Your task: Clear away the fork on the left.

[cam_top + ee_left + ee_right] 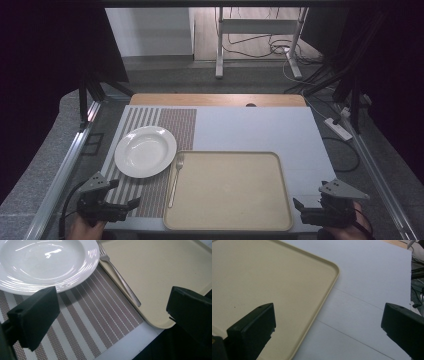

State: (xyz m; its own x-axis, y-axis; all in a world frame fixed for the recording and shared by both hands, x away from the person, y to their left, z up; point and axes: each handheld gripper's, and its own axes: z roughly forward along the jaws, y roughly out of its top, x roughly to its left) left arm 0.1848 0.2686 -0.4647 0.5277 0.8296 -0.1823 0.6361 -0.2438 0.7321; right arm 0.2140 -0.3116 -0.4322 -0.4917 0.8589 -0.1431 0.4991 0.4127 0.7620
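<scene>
1. High view had the left gripper (131,204) and right gripper (298,205) low at the near edge, both with jaws spread wide and empty.
2. Round white ceramic plate (145,151) sat on the brown striped woven placemat (170,127).
3. Slim steel fork (175,180) lay along the beige plastic tray's (280,175) left rim, just beside the plate.
4. Likely advice: approach the handle squarely, pinching across its narrow width.

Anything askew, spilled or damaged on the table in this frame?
Only the fork: it lies along the beige tray's left rim, half on the tray and half off toward the striped placemat. The white plate looks clean and intact; no spills visible.
</scene>
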